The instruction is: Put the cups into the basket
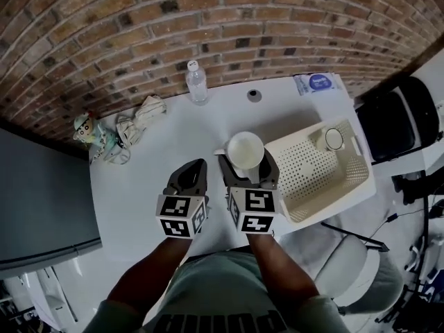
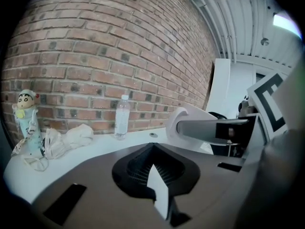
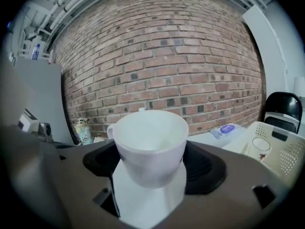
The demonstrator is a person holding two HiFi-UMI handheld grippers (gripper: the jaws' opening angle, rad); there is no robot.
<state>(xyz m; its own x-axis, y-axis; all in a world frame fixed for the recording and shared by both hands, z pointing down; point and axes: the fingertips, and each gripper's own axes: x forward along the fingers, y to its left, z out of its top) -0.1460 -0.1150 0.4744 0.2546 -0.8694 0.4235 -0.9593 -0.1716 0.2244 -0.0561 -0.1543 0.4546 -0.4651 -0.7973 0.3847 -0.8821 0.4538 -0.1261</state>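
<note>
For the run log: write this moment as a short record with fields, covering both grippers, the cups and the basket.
left gripper: shut, nothing between its jaws, beside the right gripper
right gripper: shut on the white cup
white cup: upright, held just left of the basket, not yet in it
basket: cream, perforated, at the right end of the table
second cup: inside the basket, far corner
other items: water bottle, figurine, cloth, wipes pack, all on the wall side

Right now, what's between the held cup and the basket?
Head view: only a finger of the right hand-held gripper sits between the cup and the basket; nothing else.
</note>
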